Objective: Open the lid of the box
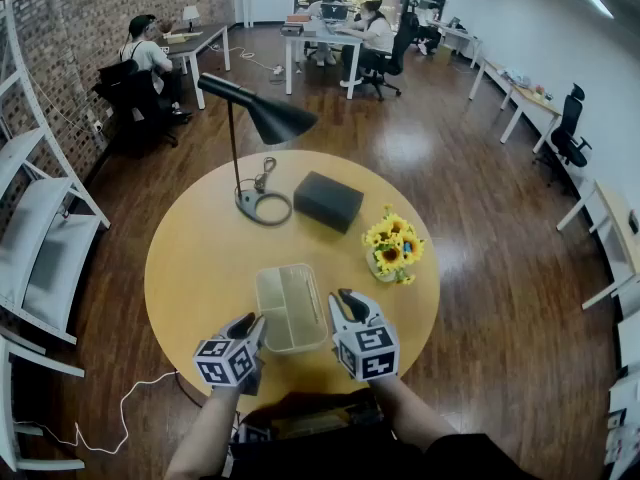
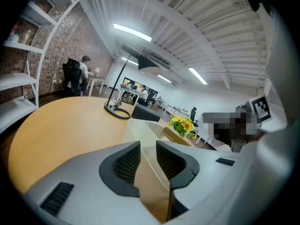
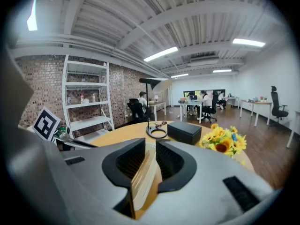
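The box looks light, thin-walled and probably slick – left gripper and right gripper both have fingers pinched on its side rims, likely the best hold.

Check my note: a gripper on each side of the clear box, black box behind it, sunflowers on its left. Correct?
No. The sunflowers stand to the right of the clear box, as the head view shows. The rest holds: left gripper and right gripper at its two sides, black box behind it.
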Tool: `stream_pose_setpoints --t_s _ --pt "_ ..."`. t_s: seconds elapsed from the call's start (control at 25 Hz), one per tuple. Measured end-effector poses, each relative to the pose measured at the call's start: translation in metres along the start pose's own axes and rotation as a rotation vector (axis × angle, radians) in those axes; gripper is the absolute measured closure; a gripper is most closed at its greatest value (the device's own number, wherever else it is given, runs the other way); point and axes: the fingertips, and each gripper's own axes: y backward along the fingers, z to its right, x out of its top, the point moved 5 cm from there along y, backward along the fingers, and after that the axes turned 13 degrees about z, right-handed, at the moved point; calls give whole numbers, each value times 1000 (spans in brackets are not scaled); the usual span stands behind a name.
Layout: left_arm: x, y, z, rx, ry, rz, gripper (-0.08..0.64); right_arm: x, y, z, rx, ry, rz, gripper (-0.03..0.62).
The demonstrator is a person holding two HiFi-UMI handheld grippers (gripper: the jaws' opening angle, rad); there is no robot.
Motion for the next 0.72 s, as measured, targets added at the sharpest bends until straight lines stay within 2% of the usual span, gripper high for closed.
stream_pose_setpoints --t_s 0.12,0.2,0.36,0.52,0.72 --pt "-26 -3 -4 32 57 -83 461 -25 -17 -16 30 -13 -104 519" --pt "-38 -4 -4 41 80 -117 444 -40 -25 -23 31 12 -162 518" --pt "-40 -5 -6 50 109 -129 437 -62 -34 -28 7 57 -246 518" --pt "-41 -5 -5 46 107 -144 437 -80 -39 -28 -24 60 -304 518" --pt "-41 -5 -5 48 104 -141 437 -89 -42 -30 -58 62 -316 538"
